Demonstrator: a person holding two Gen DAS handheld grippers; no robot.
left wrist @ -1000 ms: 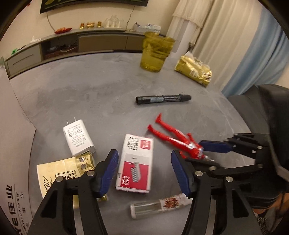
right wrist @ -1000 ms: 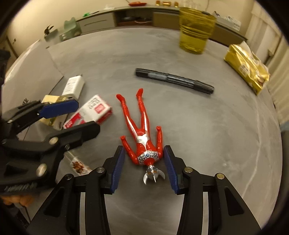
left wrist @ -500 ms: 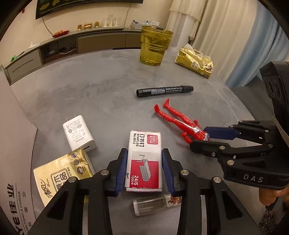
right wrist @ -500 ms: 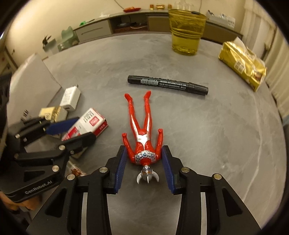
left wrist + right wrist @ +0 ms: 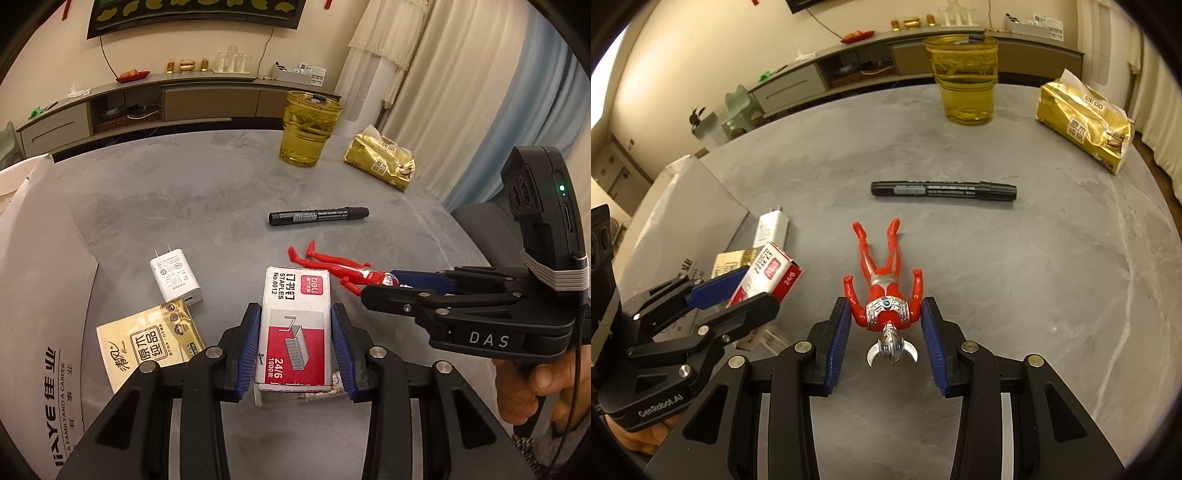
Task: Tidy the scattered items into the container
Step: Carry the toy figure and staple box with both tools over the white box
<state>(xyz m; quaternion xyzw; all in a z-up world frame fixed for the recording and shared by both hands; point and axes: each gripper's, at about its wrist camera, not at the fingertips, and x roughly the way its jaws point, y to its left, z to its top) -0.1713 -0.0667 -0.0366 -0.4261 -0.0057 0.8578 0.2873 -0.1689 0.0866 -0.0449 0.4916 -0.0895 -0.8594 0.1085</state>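
Left gripper (image 5: 295, 334) is clamped on the staples box (image 5: 295, 321), right gripper (image 5: 885, 339) pinches the red figure (image 5: 884, 284) by its shoulders, so it might twist loose mid-carry.

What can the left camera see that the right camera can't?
Only the left wrist view shows the staples box label head-on between the left gripper fingers, which are shut on it, the whole tissue packet, and the hand holding the right gripper.

Only the right wrist view shows the toy figure's silver head and chest between the right gripper's pads, which press its shoulders.

Both show the black marker, white charger, yellow cup, gold bag and grey table.
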